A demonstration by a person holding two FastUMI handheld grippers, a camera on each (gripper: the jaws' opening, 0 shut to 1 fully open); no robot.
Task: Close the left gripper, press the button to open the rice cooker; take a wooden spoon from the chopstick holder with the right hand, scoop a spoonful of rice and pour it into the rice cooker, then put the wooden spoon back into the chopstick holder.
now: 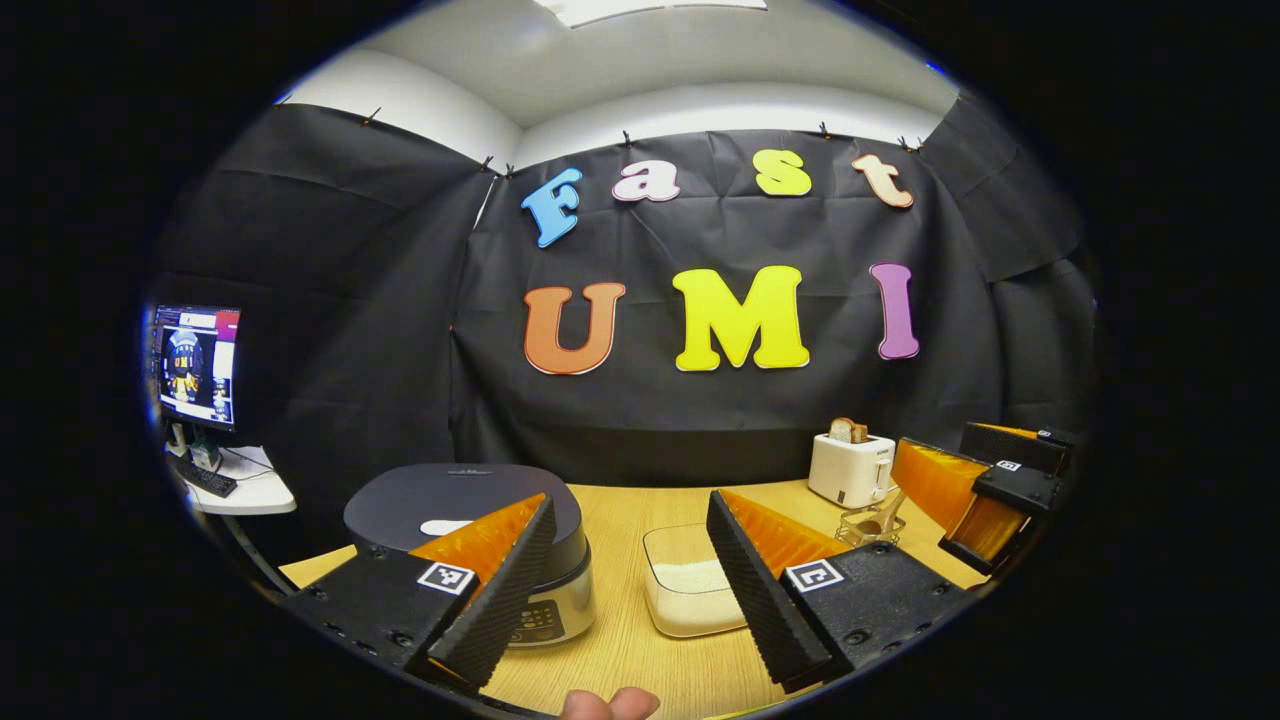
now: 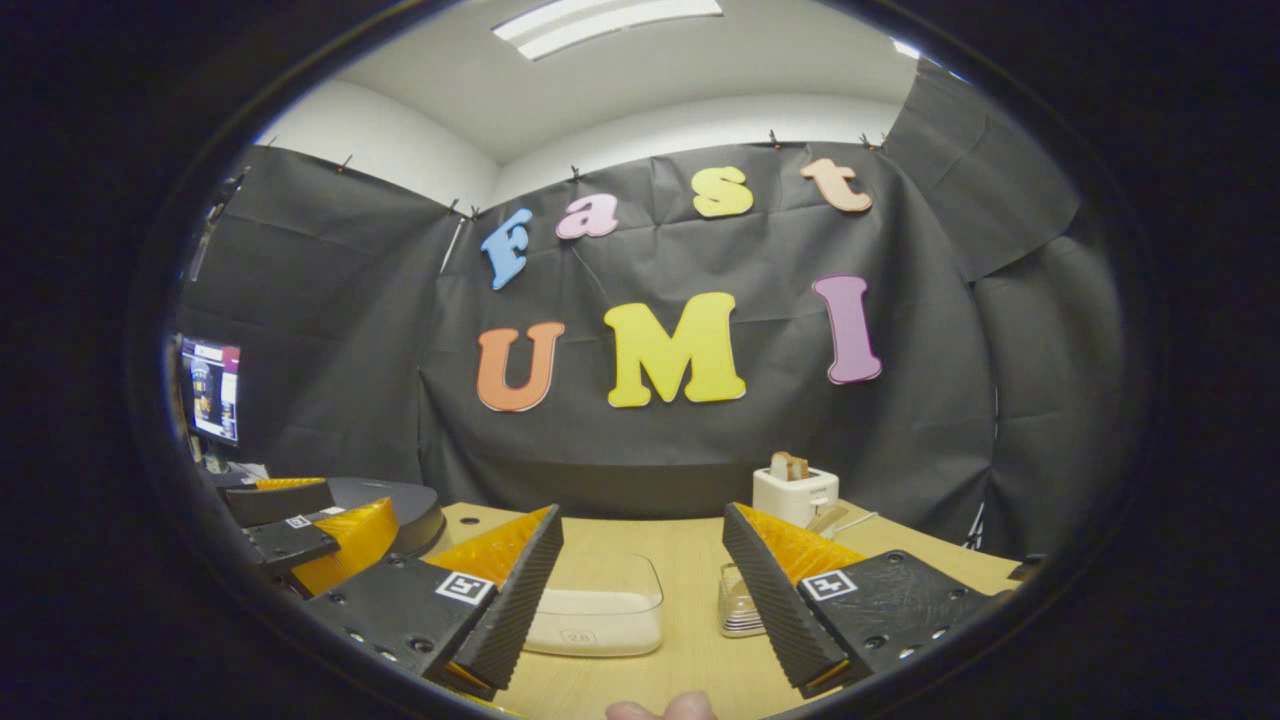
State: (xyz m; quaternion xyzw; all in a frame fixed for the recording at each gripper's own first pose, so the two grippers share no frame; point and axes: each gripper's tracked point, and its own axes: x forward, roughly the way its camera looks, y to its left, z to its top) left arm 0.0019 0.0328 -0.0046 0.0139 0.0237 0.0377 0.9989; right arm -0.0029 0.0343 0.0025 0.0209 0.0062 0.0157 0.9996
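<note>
A: Left gripper (image 1: 630, 585) up over the near edge of the wooden table (image 1: 620, 650), fingers spread wide apart, nothing between them. A fingertip (image 1: 610, 703) pokes in at the bottom of the left gripper view.

B: And the rice cooker (image 1: 470, 540) sits just past its left finger, dark lid down, control panel facing us.

A: Right gripper (image 2: 640, 600), same story: jaws apart, holding nothing, hovering above the table.

B: Between its fingers in the right gripper view, the clear rice container (image 2: 597, 605), a layer of white rice in the bottom. It stands just right of the cooker.

A: The chopstick holder (image 1: 868, 524), a wire basket, stands right of the container with the wooden spoon (image 1: 880, 518) leaning inside it, handle tilted up to the right.

B: Behind that, a white toaster (image 1: 850, 468) with bread sticking out of the top, near the back wall.

A: Far left, a monitor (image 1: 197, 365) glowing on a side desk, keyboard (image 1: 205, 478) in front.
</note>
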